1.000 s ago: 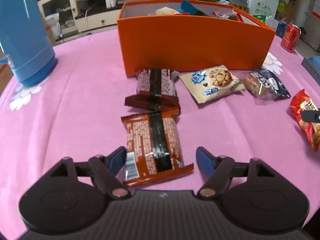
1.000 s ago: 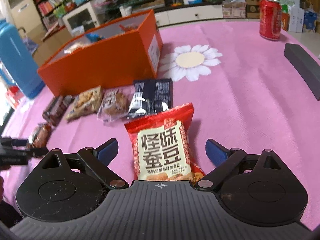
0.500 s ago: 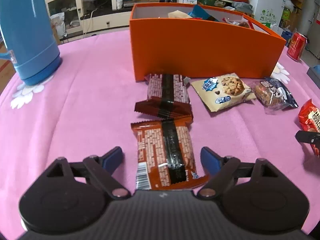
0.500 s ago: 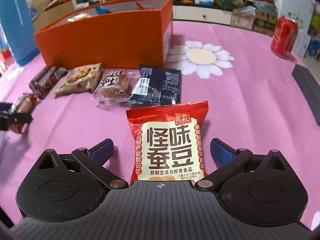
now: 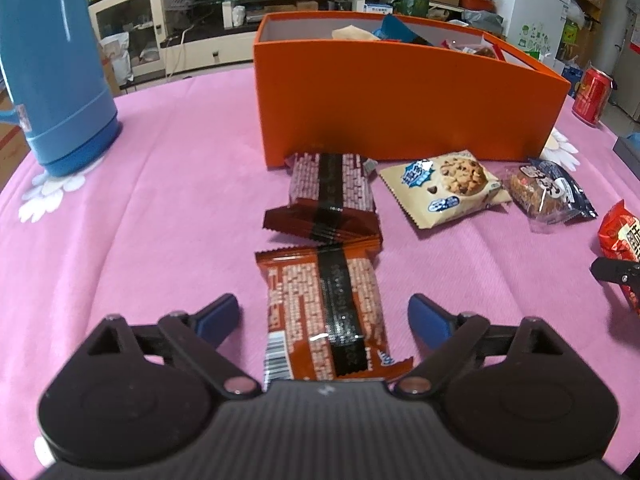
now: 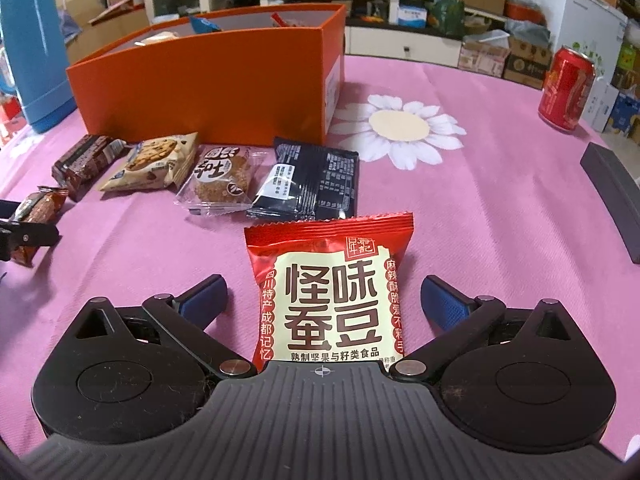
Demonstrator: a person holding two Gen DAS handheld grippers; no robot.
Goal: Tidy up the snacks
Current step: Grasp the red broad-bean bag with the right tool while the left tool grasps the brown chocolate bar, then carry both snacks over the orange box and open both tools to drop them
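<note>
Pink cloth with white daisies covers the table, and a cluttered room of shelves and cartons sits behind it. You look to be at the pick-up step on both sides. Your left gripper has its jaws spread, having just been opening, with the brown wafer pack lying flat between them, untouched by either pad. Your right gripper is also wide apart — its jaws were opening a moment ago too — and straddles the red broad-bean packet, again without contact.

Next, each side likely needs a squeeze across the packet's width, then a lift up and over the wall of the orange box, which already holds a few snacks. Its near wall is tall, so expect to clear it with height before letting go.

Other loose snacks wait just in front of the box: a second brown wafer pack, a chocolate-chip cookie packet, a clear-wrapped round cake and a black sachet, which lies just beyond the red packet's top edge — mind you don't drag it along. A blue thermos, a red can and a dark bar stand well aside.
</note>
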